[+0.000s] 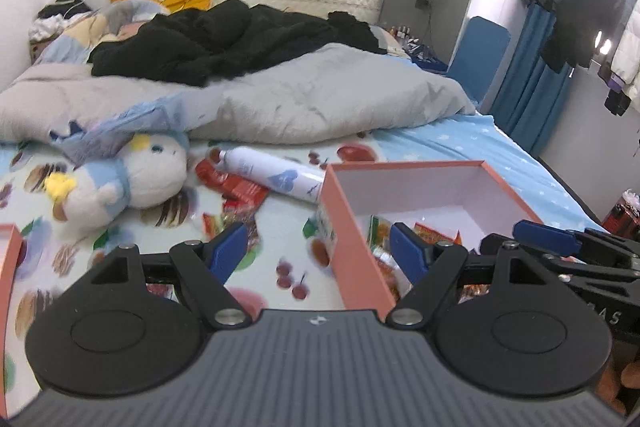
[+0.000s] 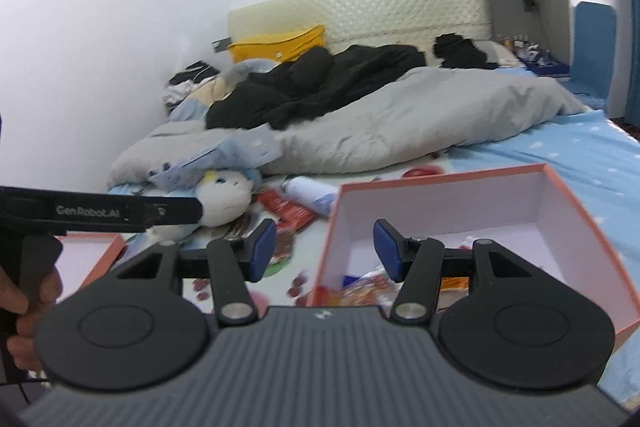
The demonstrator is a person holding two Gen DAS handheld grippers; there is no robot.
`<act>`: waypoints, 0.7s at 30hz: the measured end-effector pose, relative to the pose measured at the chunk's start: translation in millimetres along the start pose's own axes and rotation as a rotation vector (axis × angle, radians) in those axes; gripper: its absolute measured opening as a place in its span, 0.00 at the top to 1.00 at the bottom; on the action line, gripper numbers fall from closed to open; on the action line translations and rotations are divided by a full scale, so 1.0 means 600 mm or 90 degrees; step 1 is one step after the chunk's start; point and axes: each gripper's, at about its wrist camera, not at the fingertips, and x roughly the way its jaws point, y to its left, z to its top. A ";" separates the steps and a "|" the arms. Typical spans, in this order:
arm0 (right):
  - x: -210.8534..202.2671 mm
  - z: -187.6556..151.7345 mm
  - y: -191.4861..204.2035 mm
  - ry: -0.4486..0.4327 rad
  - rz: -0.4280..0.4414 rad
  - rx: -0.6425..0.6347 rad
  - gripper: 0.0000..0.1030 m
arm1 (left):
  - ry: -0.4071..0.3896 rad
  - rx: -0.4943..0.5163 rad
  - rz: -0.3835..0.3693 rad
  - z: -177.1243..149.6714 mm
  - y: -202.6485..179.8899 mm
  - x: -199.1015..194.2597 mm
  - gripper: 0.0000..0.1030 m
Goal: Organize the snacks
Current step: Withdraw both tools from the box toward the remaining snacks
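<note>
Left gripper (image 1: 320, 247) gapes empty beside snack box (image 1: 352, 227).

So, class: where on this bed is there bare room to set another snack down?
Free: the far floor of the pink box, and the blue sheet between grey duvet and box. Crowded: between plush toy and box, with spray can and red packets.

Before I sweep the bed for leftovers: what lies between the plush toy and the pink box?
Red snack packets and a white spray can lie between plush toy and pink box, clearest in the left wrist view.
</note>
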 end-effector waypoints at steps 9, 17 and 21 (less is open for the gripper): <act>0.011 -0.043 0.049 0.030 0.016 -0.005 0.45 | -0.018 -0.048 0.031 -0.051 0.060 -0.024 0.21; 0.025 -0.086 0.104 0.058 0.037 -0.030 0.45 | -0.023 -0.108 0.037 -0.103 0.116 -0.038 0.21; 0.034 -0.102 0.128 0.069 0.042 -0.039 0.45 | -0.014 -0.136 0.039 -0.129 0.145 -0.042 0.21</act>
